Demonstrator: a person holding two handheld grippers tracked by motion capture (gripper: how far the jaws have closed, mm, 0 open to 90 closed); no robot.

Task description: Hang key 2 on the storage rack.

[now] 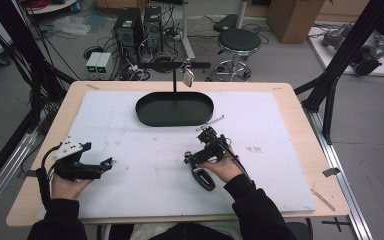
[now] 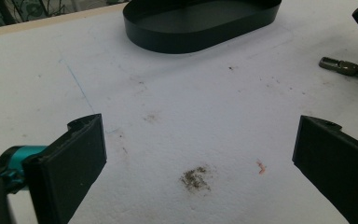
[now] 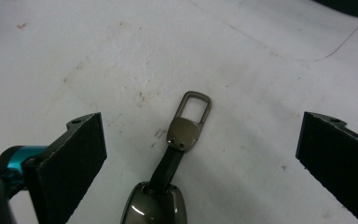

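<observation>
one key fob (image 3: 154, 205) between right gripper's (image 3: 200, 154) wide jaws.

Black oval tray (image 1: 152, 116), shallow, at the far middle of the table; thin black stand (image 1: 174, 75) rising behind it with a crossbar, a small tag (image 1: 187, 77) hanging from the bar; white sheet (image 1: 130, 150) covering most of the wooden table (image 1: 300, 125), lightly stained; beyond the table, round black stool (image 1: 238, 41), two computer towers (image 1: 139, 26), tangled cables (image 1: 105, 55), cardboard box (image 1: 292, 17) on the grey floor.
</observation>
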